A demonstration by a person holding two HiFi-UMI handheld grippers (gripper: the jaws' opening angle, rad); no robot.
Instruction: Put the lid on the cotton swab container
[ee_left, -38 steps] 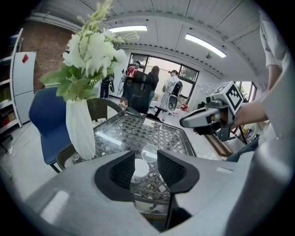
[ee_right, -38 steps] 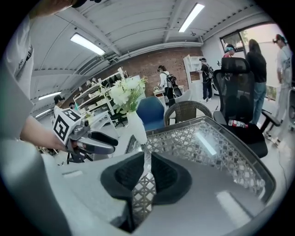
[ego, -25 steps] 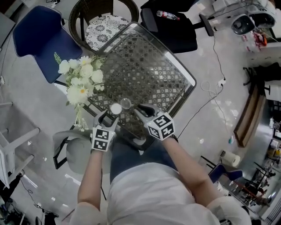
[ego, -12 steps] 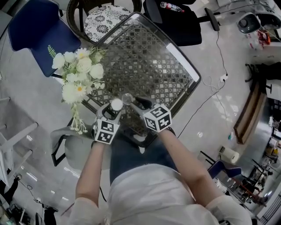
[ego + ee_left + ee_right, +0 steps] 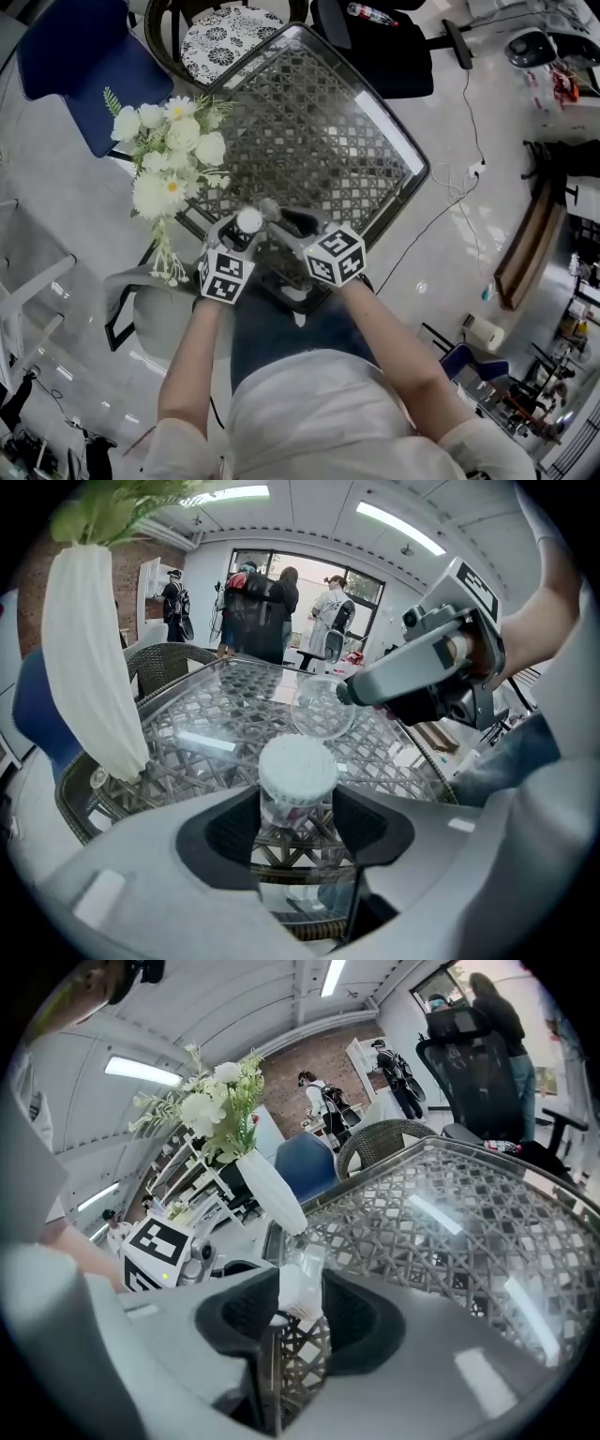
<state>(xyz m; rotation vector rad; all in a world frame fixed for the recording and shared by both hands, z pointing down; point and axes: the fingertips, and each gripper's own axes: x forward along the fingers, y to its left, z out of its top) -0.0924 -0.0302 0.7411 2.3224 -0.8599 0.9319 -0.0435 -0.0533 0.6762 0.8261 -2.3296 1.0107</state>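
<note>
Pre-grasp stage imo, lid not on yet. Left tongs (image 5: 297,810) just been opening, released, straddling cotton swab container (image 5: 297,778), lower middle of frame, near tabletop (image 5: 309,122) edge. Right tongs (image 5: 298,1312) likewise just been opening, clear round lid (image 5: 301,1283) between, unpinched. Next: clamp both, centre lid over fluffy white top. Glass over wicker lattice, probably slippery.
</note>
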